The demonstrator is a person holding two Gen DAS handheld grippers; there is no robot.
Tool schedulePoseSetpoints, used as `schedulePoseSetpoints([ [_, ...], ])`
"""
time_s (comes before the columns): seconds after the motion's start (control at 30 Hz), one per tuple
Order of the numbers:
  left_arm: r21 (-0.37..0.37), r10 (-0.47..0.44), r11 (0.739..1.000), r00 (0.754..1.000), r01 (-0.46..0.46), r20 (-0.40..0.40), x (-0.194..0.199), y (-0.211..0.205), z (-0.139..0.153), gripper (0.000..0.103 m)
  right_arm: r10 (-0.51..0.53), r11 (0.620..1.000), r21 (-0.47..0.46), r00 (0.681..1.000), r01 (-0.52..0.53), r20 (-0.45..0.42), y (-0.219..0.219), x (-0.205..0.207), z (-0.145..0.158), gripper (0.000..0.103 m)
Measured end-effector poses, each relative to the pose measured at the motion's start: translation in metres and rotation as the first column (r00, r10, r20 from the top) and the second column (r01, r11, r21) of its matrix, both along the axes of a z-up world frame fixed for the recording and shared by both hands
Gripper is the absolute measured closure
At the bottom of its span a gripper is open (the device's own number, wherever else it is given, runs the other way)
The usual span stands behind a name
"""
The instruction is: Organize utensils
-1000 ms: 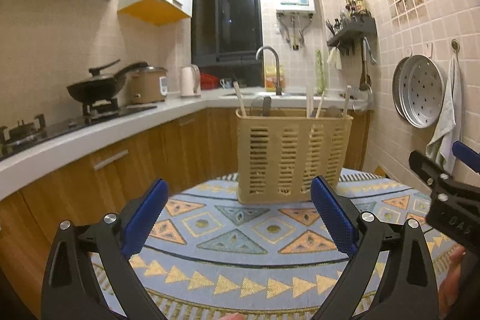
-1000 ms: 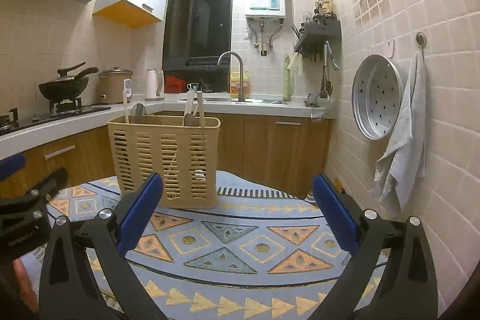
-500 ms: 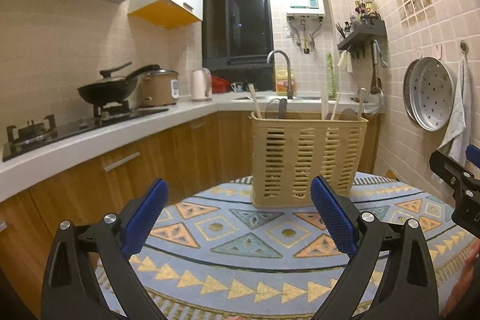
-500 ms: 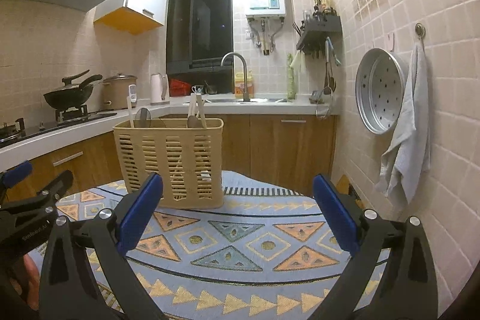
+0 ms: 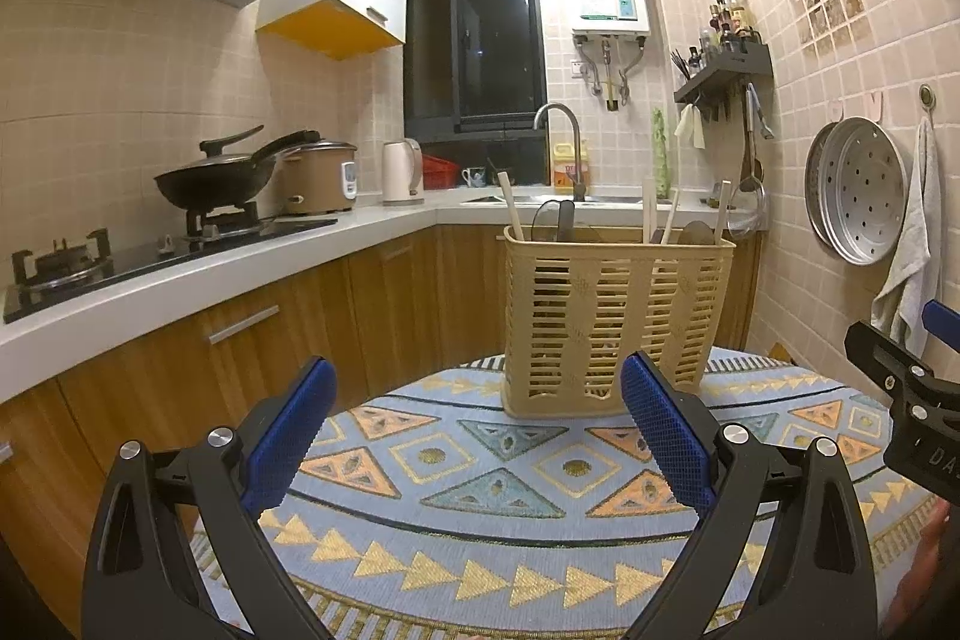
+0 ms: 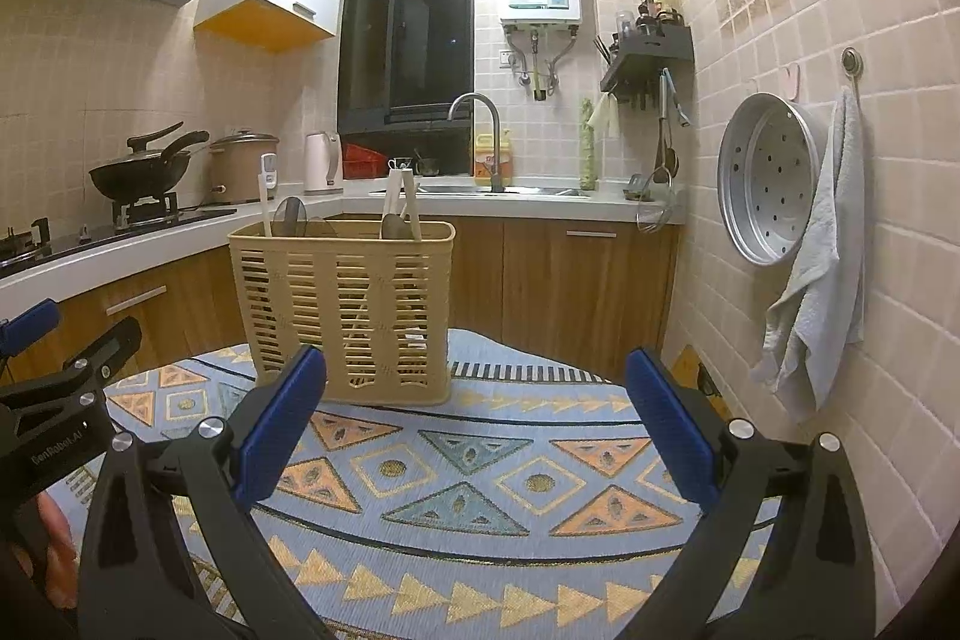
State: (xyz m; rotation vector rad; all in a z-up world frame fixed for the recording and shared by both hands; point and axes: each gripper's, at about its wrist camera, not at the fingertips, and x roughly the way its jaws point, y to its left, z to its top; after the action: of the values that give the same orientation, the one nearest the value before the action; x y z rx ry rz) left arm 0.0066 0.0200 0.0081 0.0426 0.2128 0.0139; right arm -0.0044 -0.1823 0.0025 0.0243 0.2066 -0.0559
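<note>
Tongs agape, utensil basket beyond

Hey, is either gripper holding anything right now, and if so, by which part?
Nothing is held. The left gripper and the right gripper are both open and empty, short of the utensil basket.
</note>
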Motion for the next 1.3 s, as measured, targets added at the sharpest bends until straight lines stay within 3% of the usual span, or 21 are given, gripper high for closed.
schedulePoseSetpoints([
  [1.3, 0.015, 0.028, 0.999, 1.0, -0.028, 0.002, -0.0021, -0.0047, 0.0005, 0.01, -0.002, 1.0, -0.011, 1.0, 0.002, -0.005, 0.0018, 0.0016, -0.0017, 0.008],
])
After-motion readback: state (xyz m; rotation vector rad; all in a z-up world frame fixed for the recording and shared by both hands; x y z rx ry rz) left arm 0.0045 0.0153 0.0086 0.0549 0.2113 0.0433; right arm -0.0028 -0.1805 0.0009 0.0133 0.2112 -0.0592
